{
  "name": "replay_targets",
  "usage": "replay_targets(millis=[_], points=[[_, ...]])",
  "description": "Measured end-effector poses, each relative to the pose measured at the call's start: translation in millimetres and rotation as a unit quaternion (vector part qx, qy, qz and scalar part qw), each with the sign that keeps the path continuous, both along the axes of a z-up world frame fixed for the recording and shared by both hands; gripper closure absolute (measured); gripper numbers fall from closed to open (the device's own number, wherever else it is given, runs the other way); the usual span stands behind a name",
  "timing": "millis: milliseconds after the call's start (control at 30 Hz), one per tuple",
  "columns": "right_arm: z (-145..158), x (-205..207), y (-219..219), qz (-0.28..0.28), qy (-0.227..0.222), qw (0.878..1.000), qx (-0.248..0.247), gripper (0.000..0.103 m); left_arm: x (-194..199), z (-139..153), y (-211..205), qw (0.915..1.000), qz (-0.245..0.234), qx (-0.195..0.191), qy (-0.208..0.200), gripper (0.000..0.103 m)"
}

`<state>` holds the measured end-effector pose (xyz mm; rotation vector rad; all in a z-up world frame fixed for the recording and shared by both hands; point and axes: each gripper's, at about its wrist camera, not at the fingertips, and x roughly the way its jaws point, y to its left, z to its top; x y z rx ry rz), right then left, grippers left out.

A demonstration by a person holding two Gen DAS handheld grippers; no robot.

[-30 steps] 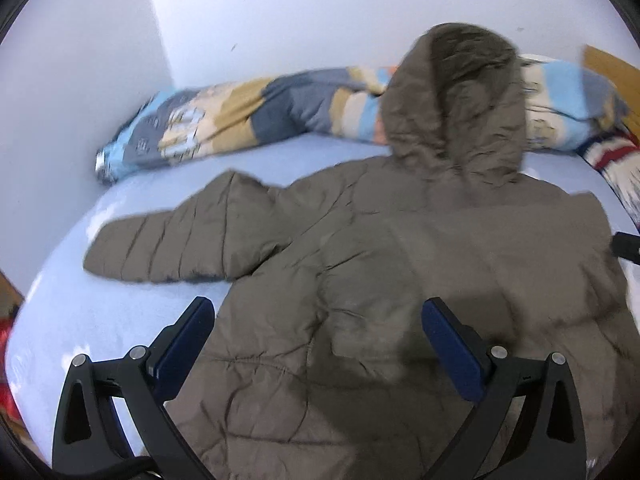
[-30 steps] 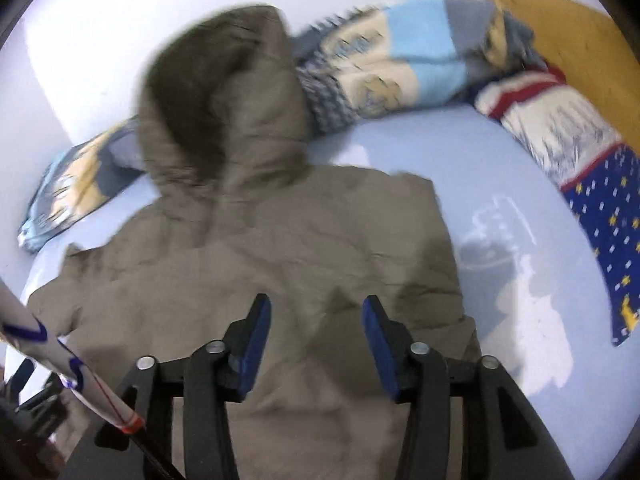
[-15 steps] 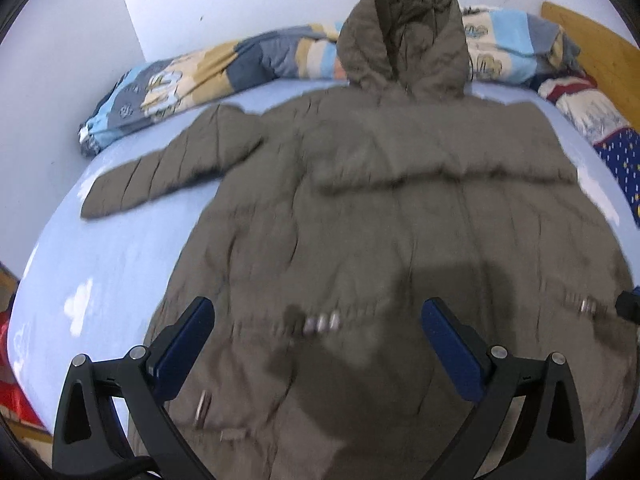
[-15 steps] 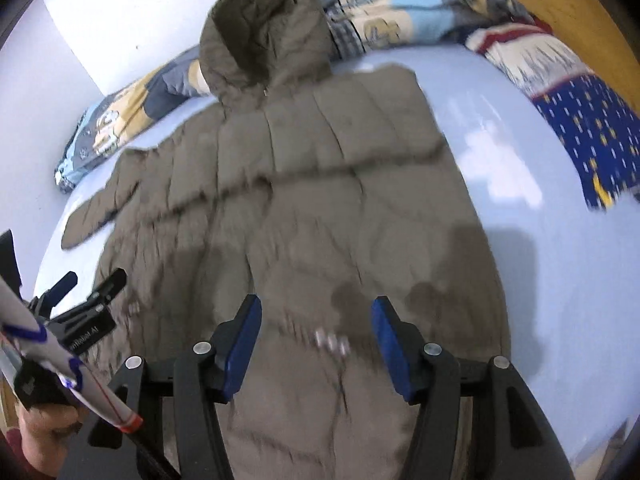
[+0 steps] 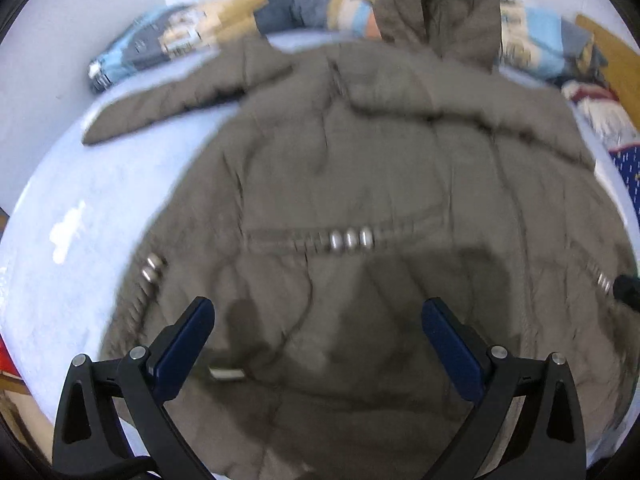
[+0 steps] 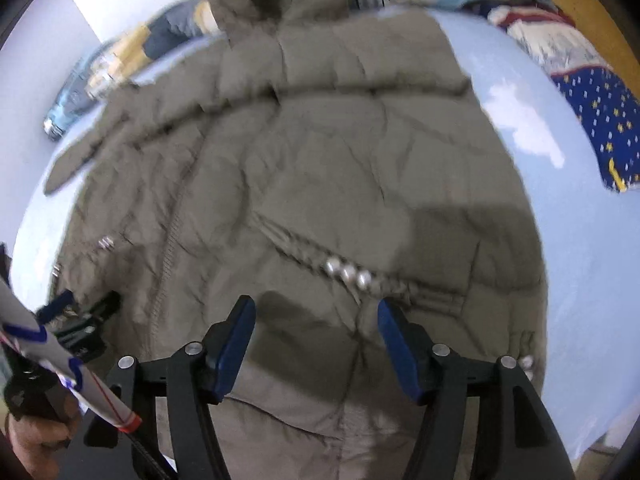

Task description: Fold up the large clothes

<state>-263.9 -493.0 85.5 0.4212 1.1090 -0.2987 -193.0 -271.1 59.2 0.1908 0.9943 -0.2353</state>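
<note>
Currently we see the brown hooded coat (image 5: 380, 168) spread flat on the blue bed (image 5: 80, 240), hood toward the pillows. Left gripper (image 5: 318, 344) spread wide, holding nothing; right gripper (image 6: 316, 332) just opened further, nothing between.

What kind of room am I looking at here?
Most likely a bedroom: a hooded jacket lies spread on a bed with a pale blue sheet, a rolled patterned quilt lies against the wall, and a wooden headboard stands at one end.
</note>
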Motion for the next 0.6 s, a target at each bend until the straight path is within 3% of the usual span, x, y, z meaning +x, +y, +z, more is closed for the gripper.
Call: replay_targets(millis=[133,267,600], points=[[11,-2,2,0.000,-0.016,1.000,-0.025,0.034,11,23,12,0.9987,0.027,-0.026,-0.035,0.000],[4,3,-1,-0.004,-0.007,1.000,-0.011,0.034,23,39,26,0.9960,0.057,-0.036,-0.059,0.000],[0,25,18,0.024,-0.002,1.000,-0.019,0.034,29,41,24,0.9963,0.045,-0.020,-0.071,0.000]])
